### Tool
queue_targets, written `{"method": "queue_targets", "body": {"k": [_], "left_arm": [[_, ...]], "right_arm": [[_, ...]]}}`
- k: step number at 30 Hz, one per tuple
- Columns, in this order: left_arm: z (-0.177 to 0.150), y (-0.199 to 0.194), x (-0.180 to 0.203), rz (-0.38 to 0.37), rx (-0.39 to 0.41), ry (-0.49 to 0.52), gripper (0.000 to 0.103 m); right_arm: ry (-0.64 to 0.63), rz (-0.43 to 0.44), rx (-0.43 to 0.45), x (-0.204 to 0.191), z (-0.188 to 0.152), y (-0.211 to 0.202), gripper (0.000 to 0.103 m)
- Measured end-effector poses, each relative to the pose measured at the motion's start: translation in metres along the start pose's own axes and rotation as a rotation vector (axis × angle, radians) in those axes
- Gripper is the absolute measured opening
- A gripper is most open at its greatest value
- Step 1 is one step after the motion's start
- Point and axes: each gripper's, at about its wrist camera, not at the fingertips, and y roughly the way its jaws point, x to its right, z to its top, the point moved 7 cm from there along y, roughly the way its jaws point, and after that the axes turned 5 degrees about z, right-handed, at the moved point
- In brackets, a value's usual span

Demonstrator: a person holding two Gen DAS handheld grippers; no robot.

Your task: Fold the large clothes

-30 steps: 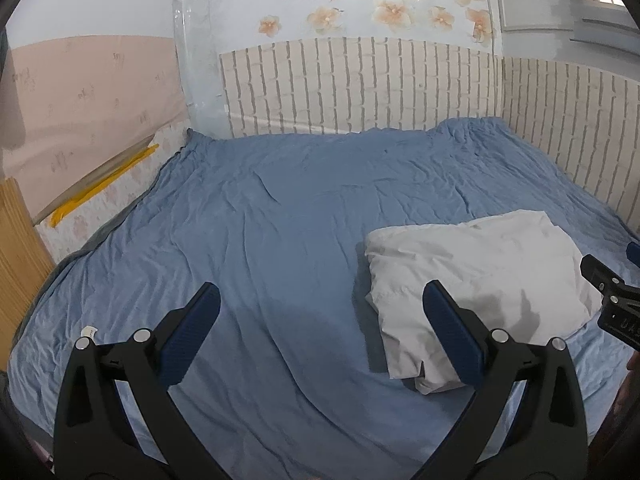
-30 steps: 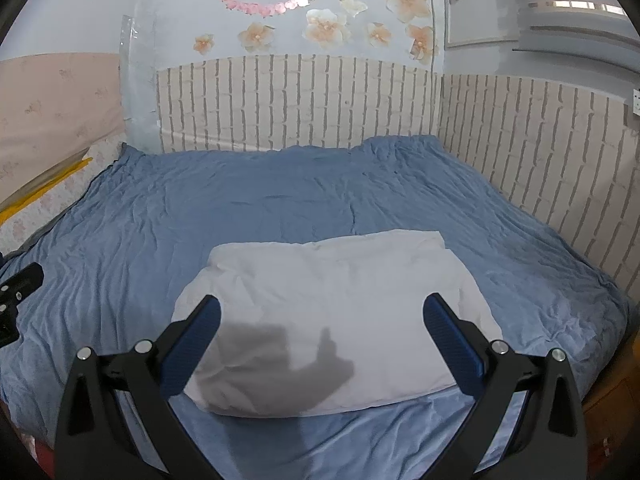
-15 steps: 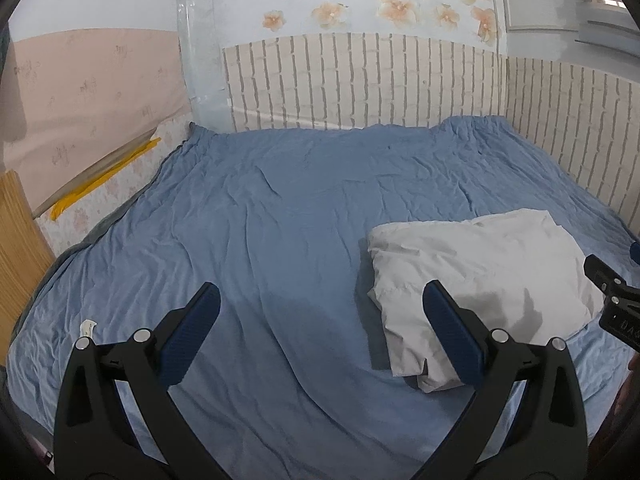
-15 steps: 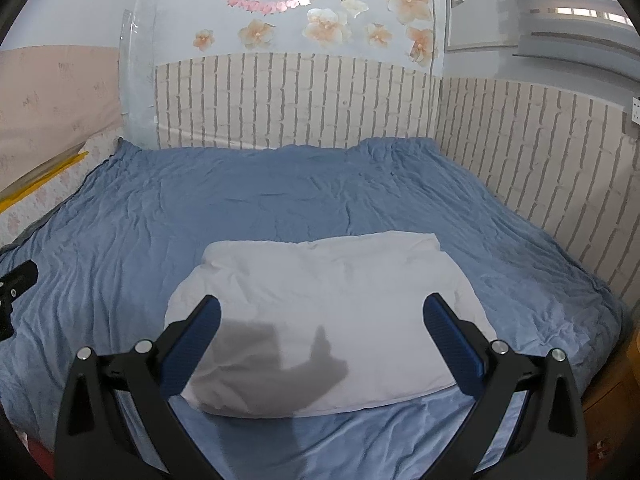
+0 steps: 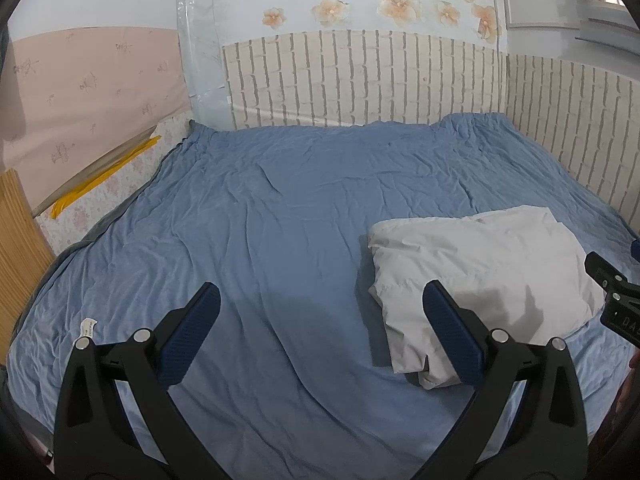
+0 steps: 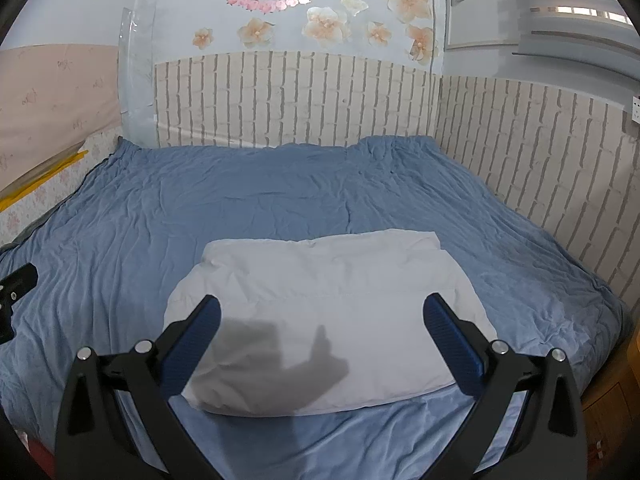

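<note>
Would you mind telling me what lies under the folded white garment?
The folded white garment rests directly on the wrinkled blue bedsheet, which shows all around it. Whatever lies beneath the garment itself, or between its layers, is covered.

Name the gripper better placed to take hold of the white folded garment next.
Right. The right gripper hangs open directly over the white garment, centred between its fingers. The left gripper faces mostly bare blue sheet, garment off to its side.

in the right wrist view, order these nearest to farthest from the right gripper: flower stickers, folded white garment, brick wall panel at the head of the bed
1. folded white garment: directly ahead of the right gripper, on the blue bedsheet.
2. brick wall panel: at the bed's far end, beyond the sheet.
3. flower stickers: highest, on the wall above the panel.
</note>
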Motion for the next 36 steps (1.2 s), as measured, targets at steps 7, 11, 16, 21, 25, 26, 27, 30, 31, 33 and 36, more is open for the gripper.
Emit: {"method": "queue_targets", "body": {"k": [7, 11, 16, 21, 25, 26, 27, 30, 31, 33, 36], "left_arm": [[-0.0005, 0.0009, -0.0014, -0.003, -0.001, 0.003, 0.1], [-0.0006, 0.0, -0.0014, -0.001, 0.001, 0.003, 0.1], [-0.0005, -0.0002, -0.0013, -0.001, 0.0, 0.002, 0.1], [-0.001, -0.0002, -0.0017, -0.002, -0.004, -0.001, 0.1], [-0.0008, -0.0002, -0.0021, 0.0, -0.003, 0.0, 0.1], [-0.0008, -0.0001, -0.0023, 0.001, -0.002, 0.001, 0.1], [-0.0009, 0.0, -0.0023, 0.0, -0.003, 0.001, 0.1], [-0.0009, 0.0002, -0.0022, 0.0, -0.003, 0.001, 0.1], [-0.0011, 0.0003, -0.0021, 0.0, -0.004, 0.002, 0.1], [-0.0012, 0.0004, -0.0019, 0.004, -0.004, 0.004, 0.1], [-0.0019, -0.0019, -0.0011, 0.01, -0.001, 0.005, 0.1]], "right_arm": [[0.001, -0.007, 0.0, 0.0009, -0.0001, -0.0001, 0.101], [0.002, -0.006, -0.001, 0.0007, 0.0001, -0.0002, 0.101], [0.001, -0.006, 0.0, 0.0009, 0.0, 0.0001, 0.101], [-0.001, -0.007, 0.0, 0.0002, -0.0001, -0.0002, 0.101], [0.0, -0.008, 0.002, -0.0017, 0.0003, -0.0005, 0.101], [0.0, -0.007, 0.001, -0.0018, 0.0003, -0.0004, 0.101], [0.0, -0.007, -0.001, -0.0016, 0.0, -0.0001, 0.101], [-0.001, -0.009, -0.003, -0.0015, -0.0004, -0.0004, 0.101], [-0.001, -0.009, -0.002, -0.0018, -0.0003, -0.0003, 0.101], [-0.001, -0.009, -0.001, -0.0017, 0.0, -0.0003, 0.101], [-0.001, -0.008, -0.001, -0.0008, 0.0002, -0.0001, 0.101]]}}
